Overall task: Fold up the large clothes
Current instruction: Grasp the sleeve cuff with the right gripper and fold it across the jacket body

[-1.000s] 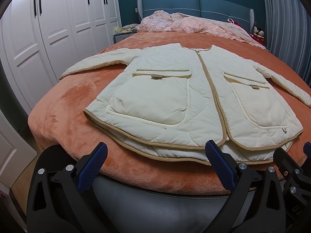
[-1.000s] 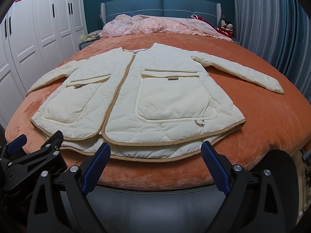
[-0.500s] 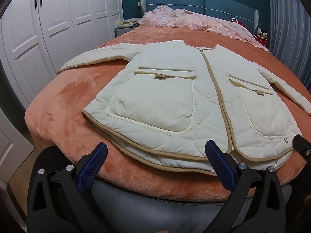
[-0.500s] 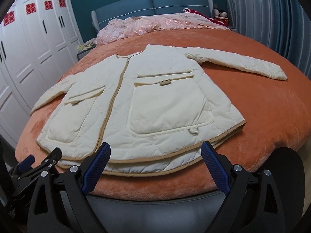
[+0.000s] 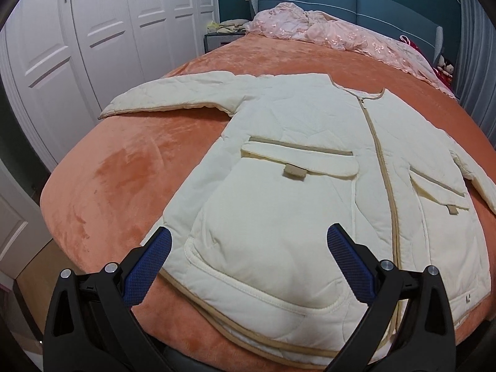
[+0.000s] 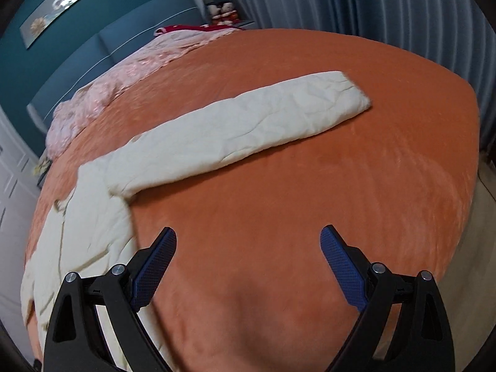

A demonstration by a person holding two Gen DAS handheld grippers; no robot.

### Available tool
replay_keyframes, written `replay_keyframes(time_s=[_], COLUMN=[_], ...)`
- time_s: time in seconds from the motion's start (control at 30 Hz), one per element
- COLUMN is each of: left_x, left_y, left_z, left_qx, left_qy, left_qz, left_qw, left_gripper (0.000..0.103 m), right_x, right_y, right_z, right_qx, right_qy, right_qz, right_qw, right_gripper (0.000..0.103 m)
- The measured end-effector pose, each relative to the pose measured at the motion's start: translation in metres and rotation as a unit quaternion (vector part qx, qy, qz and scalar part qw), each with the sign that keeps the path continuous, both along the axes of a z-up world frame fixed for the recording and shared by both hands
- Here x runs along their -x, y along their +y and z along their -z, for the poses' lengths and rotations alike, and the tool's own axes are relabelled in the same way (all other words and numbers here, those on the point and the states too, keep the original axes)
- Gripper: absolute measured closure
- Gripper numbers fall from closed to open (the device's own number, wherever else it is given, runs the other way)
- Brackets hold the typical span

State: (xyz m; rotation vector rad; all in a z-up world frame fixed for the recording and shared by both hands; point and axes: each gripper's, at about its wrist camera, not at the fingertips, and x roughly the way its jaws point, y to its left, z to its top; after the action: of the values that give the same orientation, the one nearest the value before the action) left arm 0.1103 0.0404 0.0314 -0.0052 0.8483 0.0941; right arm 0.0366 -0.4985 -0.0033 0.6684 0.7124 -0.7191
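A cream quilted jacket [image 5: 297, 186] lies flat, front up and zipped, on a bed covered with an orange blanket [image 5: 117, 186]. Its hem sits at the foot edge of the bed and its collar points toward the blue headboard [image 5: 356, 3]. One sleeve [image 5: 173, 96] stretches toward the side edge nearest the white wardrobe doors [image 5: 77, 40]; the other sleeve [image 6: 248, 130] stretches toward the side edge by the grey-blue curtains [image 6: 387, 9]. A crumpled pink cover [image 5: 334, 31] lies along the head edge.

The left gripper [image 5: 248, 266] hovers over the jacket's lower pocket near the hem, fingers spread wide apart, gripping nothing. The right gripper [image 6: 248, 266] hovers over bare orange blanket beside the jacket's body, short of the outstretched sleeve, its blue-padded fingers also spread wide and empty.
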Motion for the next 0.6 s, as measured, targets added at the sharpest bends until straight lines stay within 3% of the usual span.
replay_keyframes(time_s=[0.27,0.43,0.53,0.57,0.6], left_x=[-0.037,-0.053,-0.059,-0.061,-0.063], left_y=[-0.012,-0.016,-0.018,-0.019,-0.018], left_z=[0.011,0.017,0.019,0.019,0.020], left_qx=[-0.027,-0.037,-0.042,-0.043,-0.046], left_qy=[0.021,0.033,0.034,0.034,0.032], left_qz=[-0.024,-0.037,-0.041,-0.041,-0.042], left_qw=[0.9991,0.9981,0.9977,0.9977,0.9975], left_gripper=[0.005,0.005,0.005,0.005,0.005], right_x=[-0.014,-0.024,-0.037,-0.043,-0.049], right_y=[-0.109,-0.145,-0.157,-0.162,-0.164], right_z=[0.033,0.044,0.043,0.042,0.039], right_qx=[-0.059,-0.052,-0.046,-0.049,-0.045], right_qy=[-0.014,-0.017,-0.015,-0.017,-0.012], right_qz=[0.095,0.129,0.119,0.112,0.112], right_qw=[0.994,0.990,0.992,0.992,0.993], right_gripper=[0.011,0.013,0.044,0.064,0.071])
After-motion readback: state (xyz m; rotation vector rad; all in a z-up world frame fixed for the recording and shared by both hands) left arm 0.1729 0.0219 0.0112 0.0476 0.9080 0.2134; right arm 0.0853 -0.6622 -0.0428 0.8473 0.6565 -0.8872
